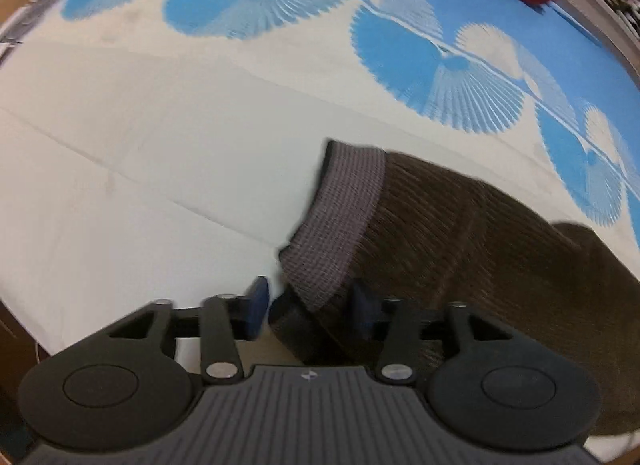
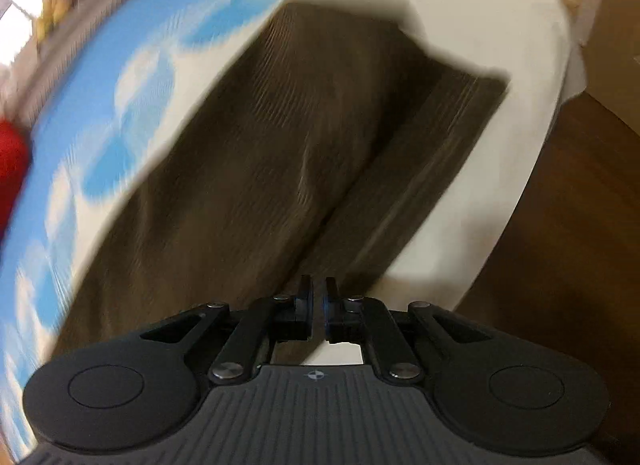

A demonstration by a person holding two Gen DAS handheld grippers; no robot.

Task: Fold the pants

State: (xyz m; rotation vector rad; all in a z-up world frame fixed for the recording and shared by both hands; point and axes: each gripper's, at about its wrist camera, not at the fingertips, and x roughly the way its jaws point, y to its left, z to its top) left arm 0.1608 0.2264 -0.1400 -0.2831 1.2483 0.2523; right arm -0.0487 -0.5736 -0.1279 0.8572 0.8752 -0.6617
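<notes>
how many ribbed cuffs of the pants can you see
1: the grey ribbed cuff lies between the left hand-held gripper fingers. A second cuff may be hidden under the brown pants.

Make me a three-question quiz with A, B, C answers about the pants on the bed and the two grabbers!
1. Where do the pants lie?
A. on the bed sheet
B. on a chair
C. in a basket

2. What colour are the pants?
A. pink
B. brown
C. green

3. How do the left gripper jaws stand?
A. apart
B. missing
C. pressed tight together

Answers: 1 A, sheet shows around them; 2 B, the ribbed cloth is dark brown; 3 A, the blue pads stand wide, with the grey waistband edge between.
</notes>
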